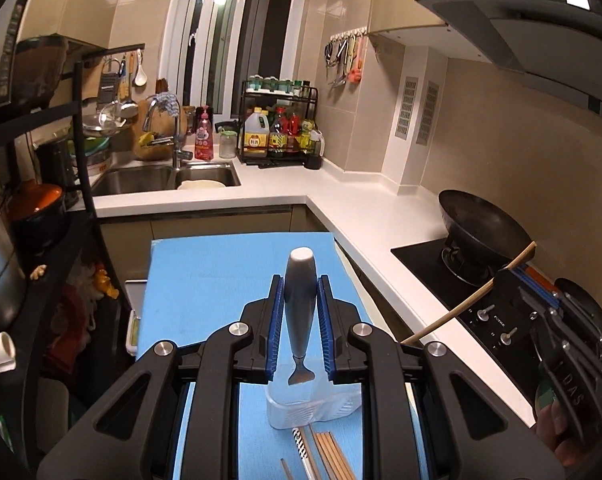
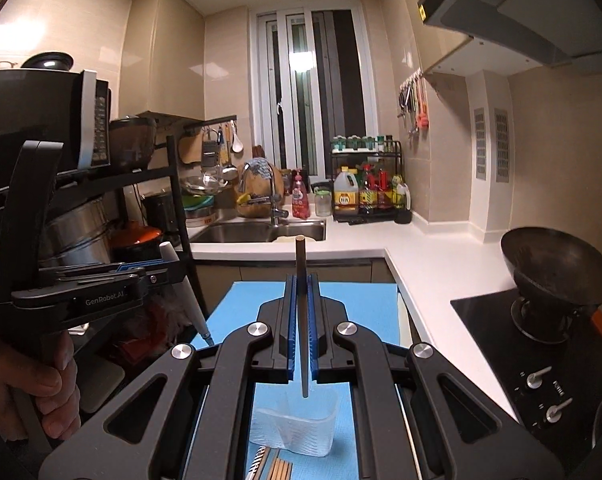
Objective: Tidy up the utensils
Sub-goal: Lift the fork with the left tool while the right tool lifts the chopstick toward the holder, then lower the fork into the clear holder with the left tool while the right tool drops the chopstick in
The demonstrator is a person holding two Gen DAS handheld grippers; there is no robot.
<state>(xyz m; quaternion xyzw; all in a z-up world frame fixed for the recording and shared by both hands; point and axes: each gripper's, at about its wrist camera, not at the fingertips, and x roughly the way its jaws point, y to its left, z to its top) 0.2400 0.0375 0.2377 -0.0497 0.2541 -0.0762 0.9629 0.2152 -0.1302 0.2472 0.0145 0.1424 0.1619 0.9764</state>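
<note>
Holding a utensil apiece, both grippers hang above the clear plastic holder (image 2: 295,428) that stands on the blue mat (image 1: 205,280) over the worktop. The left gripper (image 1: 300,300) has its fingers closed part way onto a thick grey utensil handle (image 1: 300,300), white-capped end at twelve o'clock, metal neck toward six, right over the holder's mouth. That handle is stout and tapered and looks smooth, so it could slide toward its thin end; the pads sit on the widest part, which seems the safest place to take it (what sort of head it has is hidden). It looks moderately heavy for its size, bottom-weighted by the metal.

The right gripper (image 2: 302,328) has its fingers nearly together, pinching a single chopstick (image 2: 302,312) that runs from twelve to six, lower tip just above the holder. This one is light, stiff and thin; gripped near mid-length it can pivot in the pads, so a gentle, straight descent suits it.

More chopsticks (image 1: 333,456) and a striped-handled piece (image 1: 303,446) lie on the mat at six o'clock of the holder, just beside its base. The holder itself is thin-walled and probably light, easy to tip if bumped sideways.
</note>
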